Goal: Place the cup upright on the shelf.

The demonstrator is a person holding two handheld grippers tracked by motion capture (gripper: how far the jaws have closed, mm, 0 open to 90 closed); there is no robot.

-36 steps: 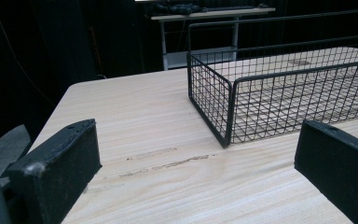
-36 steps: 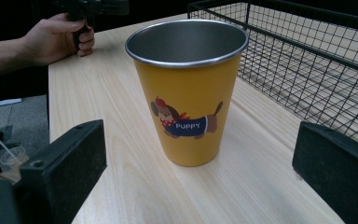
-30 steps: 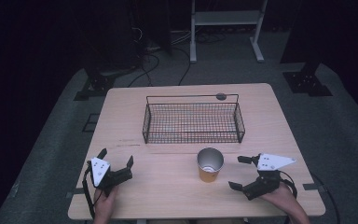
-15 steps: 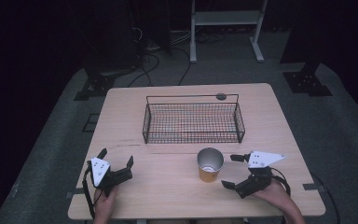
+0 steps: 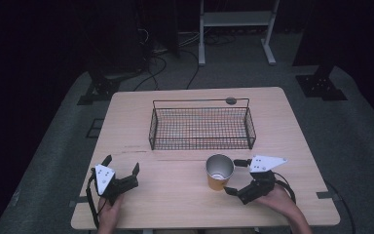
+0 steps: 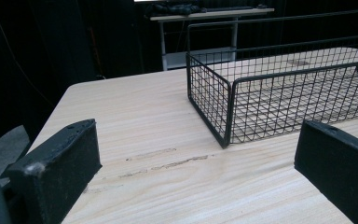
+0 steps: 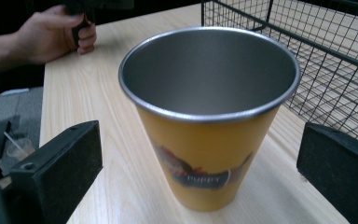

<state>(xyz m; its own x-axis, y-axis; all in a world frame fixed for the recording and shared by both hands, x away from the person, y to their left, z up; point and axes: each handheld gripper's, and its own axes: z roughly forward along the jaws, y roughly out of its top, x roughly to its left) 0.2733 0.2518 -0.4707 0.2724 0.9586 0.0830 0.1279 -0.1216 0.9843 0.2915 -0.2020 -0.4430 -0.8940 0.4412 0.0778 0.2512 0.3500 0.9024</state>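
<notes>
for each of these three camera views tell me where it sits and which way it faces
High view: above the person's table edge, looking forward and down; both hands, left gripper, right gripper show.
Left gripper view: rides the left gripper, facing the black wire basket; own jaws show.
Right gripper view: rides the right gripper, facing the orange metal-lined cup; own jaws, left hand show.
Shared: basket in all three.

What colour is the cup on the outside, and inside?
The cup is orange-yellow outside with a printed picture, plain silver metal inside; the right gripper view shows it best.

Cup (image 7: 208, 126) print (partly blurred)
</notes>
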